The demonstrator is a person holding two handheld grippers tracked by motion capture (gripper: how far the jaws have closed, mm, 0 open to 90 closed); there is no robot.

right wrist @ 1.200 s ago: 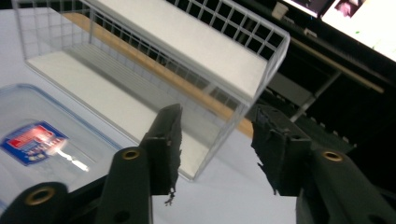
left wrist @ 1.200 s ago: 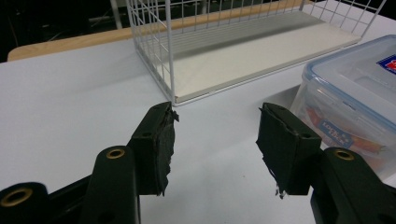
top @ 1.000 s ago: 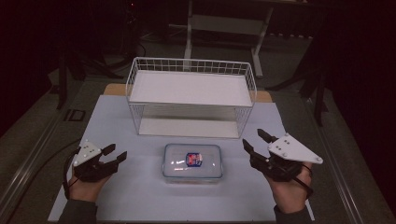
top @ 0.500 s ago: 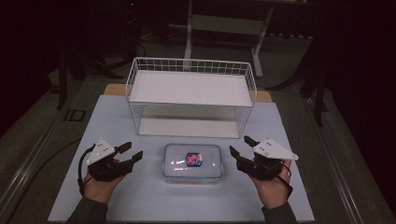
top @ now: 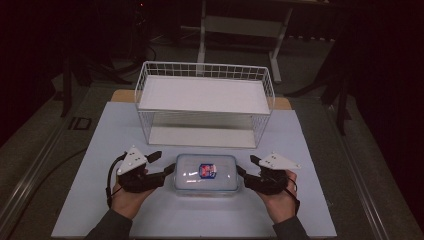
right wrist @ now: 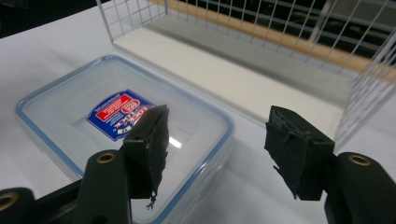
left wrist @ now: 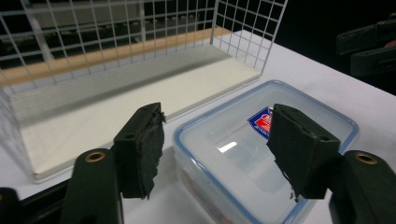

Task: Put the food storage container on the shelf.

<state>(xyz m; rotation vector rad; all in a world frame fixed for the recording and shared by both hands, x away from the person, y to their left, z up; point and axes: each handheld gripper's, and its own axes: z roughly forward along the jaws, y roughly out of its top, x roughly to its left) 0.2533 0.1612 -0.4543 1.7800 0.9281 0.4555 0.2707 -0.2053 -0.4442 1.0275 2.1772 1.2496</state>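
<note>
Left tongs (top: 162,163) and right tongs (top: 248,166) gape, pointing toward each other.

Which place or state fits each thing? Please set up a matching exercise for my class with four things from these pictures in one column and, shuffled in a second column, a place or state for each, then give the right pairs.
Things:
1. box
2. rack
3. left gripper
4. label

Places or states:
A. open, at the box's left end
B. blue and red, on the lid
C. clear, lid on, between the two grippers
D. white wire, behind the box

Pairs: 1-C, 2-D, 3-A, 4-B
</note>
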